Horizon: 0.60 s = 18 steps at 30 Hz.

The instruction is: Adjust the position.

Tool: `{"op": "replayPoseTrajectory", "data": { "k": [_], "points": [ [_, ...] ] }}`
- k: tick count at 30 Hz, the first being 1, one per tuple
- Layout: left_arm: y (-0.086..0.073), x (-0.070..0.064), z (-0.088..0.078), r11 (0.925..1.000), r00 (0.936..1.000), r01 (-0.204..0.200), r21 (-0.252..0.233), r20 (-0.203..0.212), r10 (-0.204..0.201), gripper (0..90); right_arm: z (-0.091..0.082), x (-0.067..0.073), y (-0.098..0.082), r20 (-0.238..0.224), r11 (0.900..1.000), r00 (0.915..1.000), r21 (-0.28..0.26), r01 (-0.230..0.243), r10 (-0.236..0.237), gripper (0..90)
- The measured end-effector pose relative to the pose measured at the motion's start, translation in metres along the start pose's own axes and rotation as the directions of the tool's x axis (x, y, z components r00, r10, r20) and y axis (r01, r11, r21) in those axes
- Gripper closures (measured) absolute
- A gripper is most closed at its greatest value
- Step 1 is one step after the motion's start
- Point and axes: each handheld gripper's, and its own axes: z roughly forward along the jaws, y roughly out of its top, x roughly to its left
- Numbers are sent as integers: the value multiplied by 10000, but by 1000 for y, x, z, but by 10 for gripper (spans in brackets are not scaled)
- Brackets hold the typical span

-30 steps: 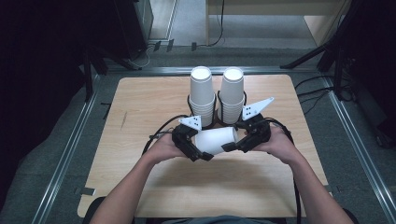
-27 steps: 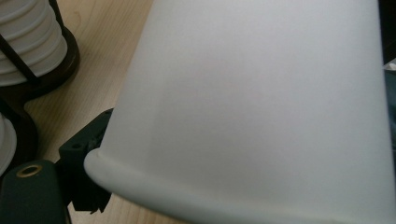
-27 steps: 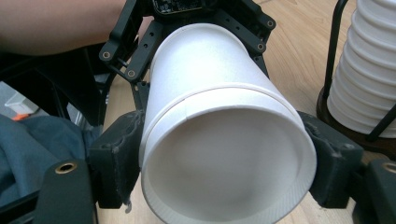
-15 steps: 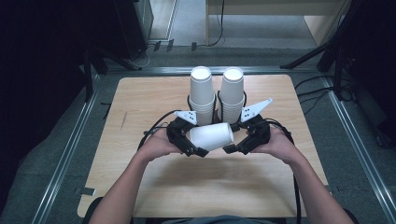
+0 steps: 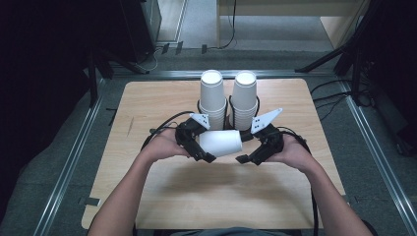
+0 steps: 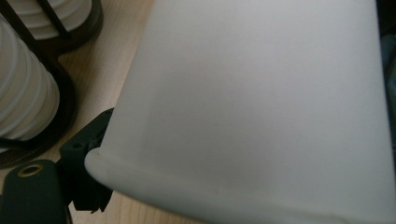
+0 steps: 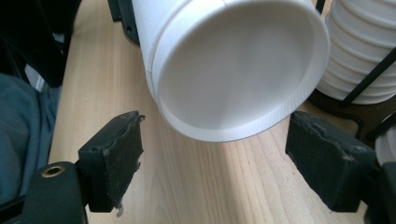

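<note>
Cup [image 5: 221, 142] lying sideways, clamped in left gripper [image 5: 196, 145] mid-table; right gripper [image 5: 253, 156] just off its base, jaws just opened, nothing gripped. Two cup stacks [image 5: 212, 98] near far edge.

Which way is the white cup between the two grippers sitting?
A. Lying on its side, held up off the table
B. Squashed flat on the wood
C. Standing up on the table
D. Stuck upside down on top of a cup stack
A: in the high view the paper cup lies sideways at the left gripper, and the right gripper view looks straight at its round bottom above the table.
</note>
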Motion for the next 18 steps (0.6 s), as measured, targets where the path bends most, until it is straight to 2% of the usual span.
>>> {"op": "replayPoseTrajectory", "data": {
  "k": [5, 9, 10, 11, 13, 14, 18],
  "points": [
    [6, 2, 3, 9978, 9999, -113, 653, 23, 111, 92, 2, 1, 0, -1, 9998, 9999, 141, 103, -103, 188],
    [12, 3, 6, 9921, 9996, -270, 1225, 53, 266, 93, 4, 1, 1, 114, 9997, 9999, 213, 72, -74, 186],
    [12, 3, 6, 9921, 9996, -270, 1225, 53, 266, 92, 4, 1, 1, 114, 9997, 9999, 213, 72, -74, 186],
    [13, 4, 8, 9884, 9993, -387, 1472, 36, 385, 93, 5, 0, 1, 91, 9997, 9999, 225, 53, -55, 185],
    [14, 4, 10, 9863, 9992, -400, 1601, 39, 398, 93, 6, 0, 1, 101, 9997, 9999, 247, 63, -65, 185],
    [16, 4, 13, 9816, 9988, -493, 1844, 130, 477, 93, 9, 0, 2, 77, 9995, 10000, 319, 44, -46, 185],
    [16, 3, 20, 9778, 9987, -487, 2040, 265, 442, 93, 13, -1, 3, 65, 9993, 9998, 337, 166, -168, 185]
  ]
}}
